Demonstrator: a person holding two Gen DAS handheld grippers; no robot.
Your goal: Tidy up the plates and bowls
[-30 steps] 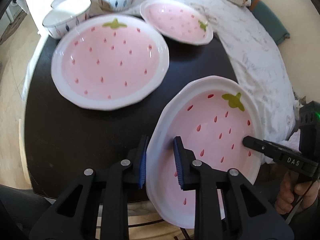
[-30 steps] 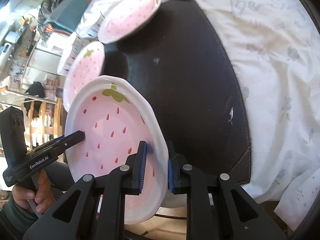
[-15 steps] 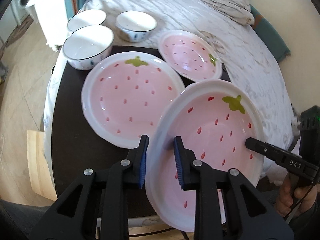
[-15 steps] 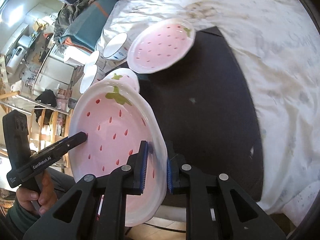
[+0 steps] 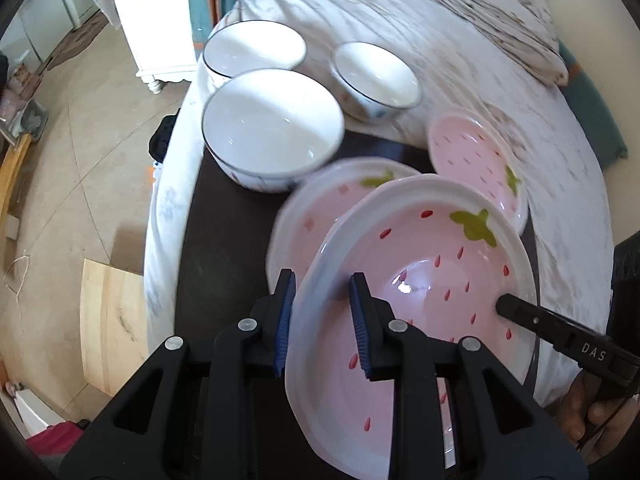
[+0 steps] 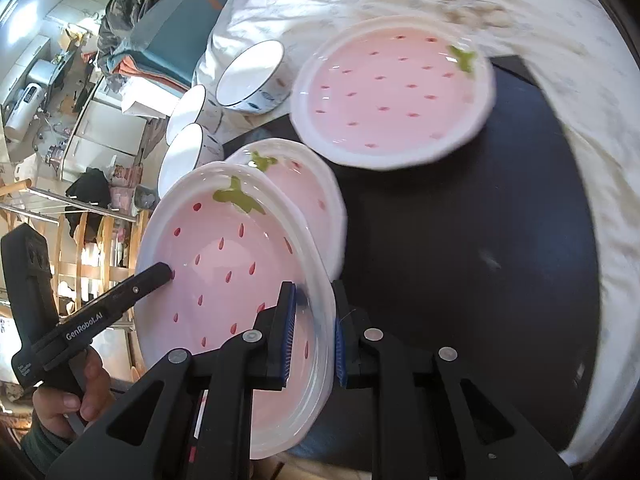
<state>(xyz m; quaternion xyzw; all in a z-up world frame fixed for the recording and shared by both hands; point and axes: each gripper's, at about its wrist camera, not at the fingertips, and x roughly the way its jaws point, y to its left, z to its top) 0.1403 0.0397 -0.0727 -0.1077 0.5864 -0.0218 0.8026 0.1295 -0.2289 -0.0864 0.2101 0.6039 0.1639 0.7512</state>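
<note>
Both grippers pinching one strawberry plate, now carried over a second plate.

Left gripper (image 5: 322, 320) clamped on the near rim of the held plate (image 5: 424, 280), blue pads either side of the rim; right gripper (image 6: 312, 330) clamped on the opposite rim of the same plate (image 6: 224, 264), its finger tip reaching into the pink well in the left view. Held plate tilted, lifted off the dark mat (image 6: 460, 260). Since a second ago, moved across the mat toward the bowls: then well clear of the second plate (image 5: 320, 204), now overlapping most of it. Small plate (image 5: 476, 164) just beyond, partly on the white cloth (image 5: 560, 152). Three bowls (image 5: 272, 128) now much nearer in view, one touching the mat edge.
</note>
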